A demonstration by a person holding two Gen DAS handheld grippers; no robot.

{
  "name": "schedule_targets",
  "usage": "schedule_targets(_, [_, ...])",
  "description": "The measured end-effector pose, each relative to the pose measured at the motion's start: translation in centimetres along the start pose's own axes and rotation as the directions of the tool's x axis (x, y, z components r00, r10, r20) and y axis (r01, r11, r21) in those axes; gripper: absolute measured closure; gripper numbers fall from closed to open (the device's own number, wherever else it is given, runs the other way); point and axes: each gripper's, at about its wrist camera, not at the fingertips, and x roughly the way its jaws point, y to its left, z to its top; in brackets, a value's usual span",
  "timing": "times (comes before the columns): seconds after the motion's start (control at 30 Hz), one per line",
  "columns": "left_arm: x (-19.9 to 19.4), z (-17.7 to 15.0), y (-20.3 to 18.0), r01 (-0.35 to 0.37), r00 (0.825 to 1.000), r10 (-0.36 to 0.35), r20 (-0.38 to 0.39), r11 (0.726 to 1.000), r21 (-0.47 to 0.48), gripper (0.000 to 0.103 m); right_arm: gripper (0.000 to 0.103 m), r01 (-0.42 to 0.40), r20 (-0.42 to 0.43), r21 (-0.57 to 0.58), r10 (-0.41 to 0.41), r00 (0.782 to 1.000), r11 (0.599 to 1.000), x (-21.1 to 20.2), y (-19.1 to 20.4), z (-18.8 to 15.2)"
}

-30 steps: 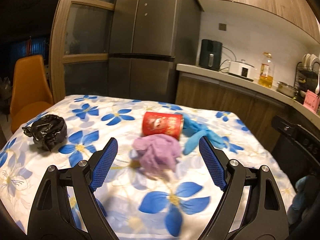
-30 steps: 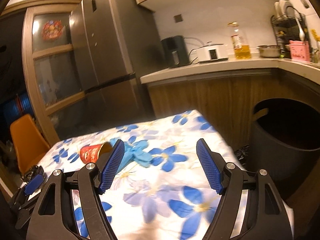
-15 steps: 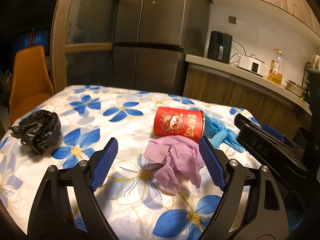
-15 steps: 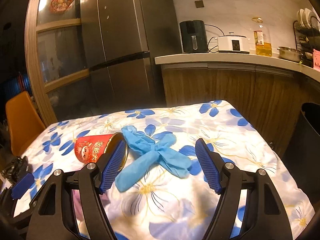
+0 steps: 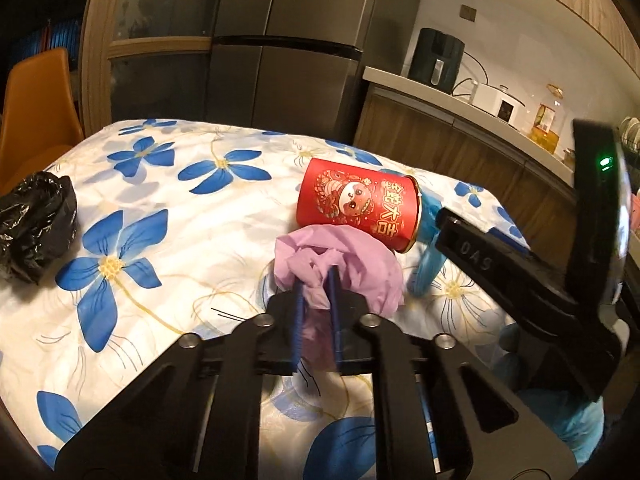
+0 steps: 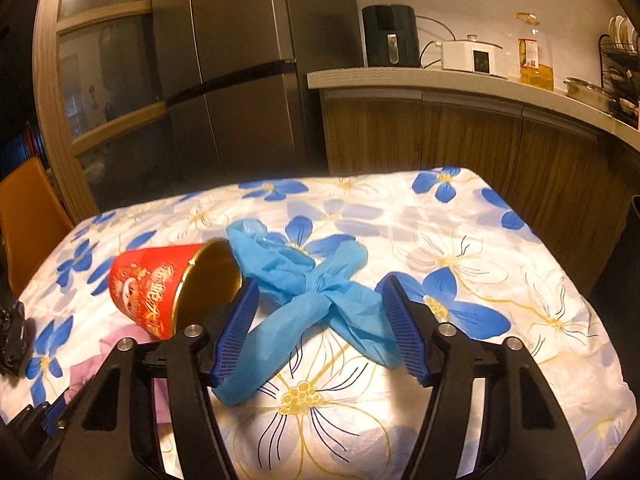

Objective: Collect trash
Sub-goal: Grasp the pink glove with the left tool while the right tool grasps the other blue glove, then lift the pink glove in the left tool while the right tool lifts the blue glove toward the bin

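A crumpled purple glove (image 5: 360,264) lies on the flowered tablecloth (image 5: 180,240), and my left gripper (image 5: 316,276) is closing, its blue pads pinching a fold of it. Just behind lies a red paper cup (image 5: 356,204) on its side. In the right wrist view the cup (image 6: 148,284) shows its gold inside, with a knotted blue glove (image 6: 320,296) beside its mouth. My right gripper (image 6: 320,282) straddles that blue glove. Its jaws are closing but still stand apart, with the glove between them and not squeezed. A balled black bag (image 5: 32,224) sits at the table's left.
An orange chair (image 5: 36,100) stands left of the table, and a dark fridge (image 5: 288,40) behind it. The wooden counter (image 6: 460,80) carries appliances and an oil bottle. A dark bin (image 6: 634,260) edges in at the right. The right gripper's black body (image 5: 500,272) crosses the left view.
Both grippers moved forward and down over the gloves. The left jaws went from wide open to pinched on the purple glove. The right jaws narrowed around the blue glove.
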Motion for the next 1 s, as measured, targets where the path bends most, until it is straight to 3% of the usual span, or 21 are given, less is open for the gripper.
schedule_targets(0.2, [-1.1, 0.1, 0.3, 0.010, 1.000, -0.009, 0.024, 1.000, -0.025, 0.099, 0.058, 0.001, -0.031, -0.006, -0.001, 1.000, 1.000, 0.8, 0.0, -0.3])
schedule_targets(0.47, [-2.5, 0.4, 0.5, -0.001, 0.999, 0.002, 0.048, 1.000, -0.023, 0.099, 0.091, -0.029, -0.077, -0.001, 0.029, 0.997, 1.000, 1.4, -0.2, -0.5])
schedule_targets(0.63, [-3.5, 0.6, 0.7, -0.008, 0.998, 0.009, 0.061, 1.000, -0.021, 0.100, 0.097, -0.054, -0.033, 0.035, 0.056, 0.998, 0.998, -0.2, -0.9, -0.1])
schedule_targets(1.0, [-6.1, 0.8, 0.8, -0.019, 0.995, 0.022, 0.096, 1.000, -0.022, 0.100, 0.099, -0.049, 0.119, 0.064, 0.041, 0.992, 0.997, -7.4, -3.3, 0.5])
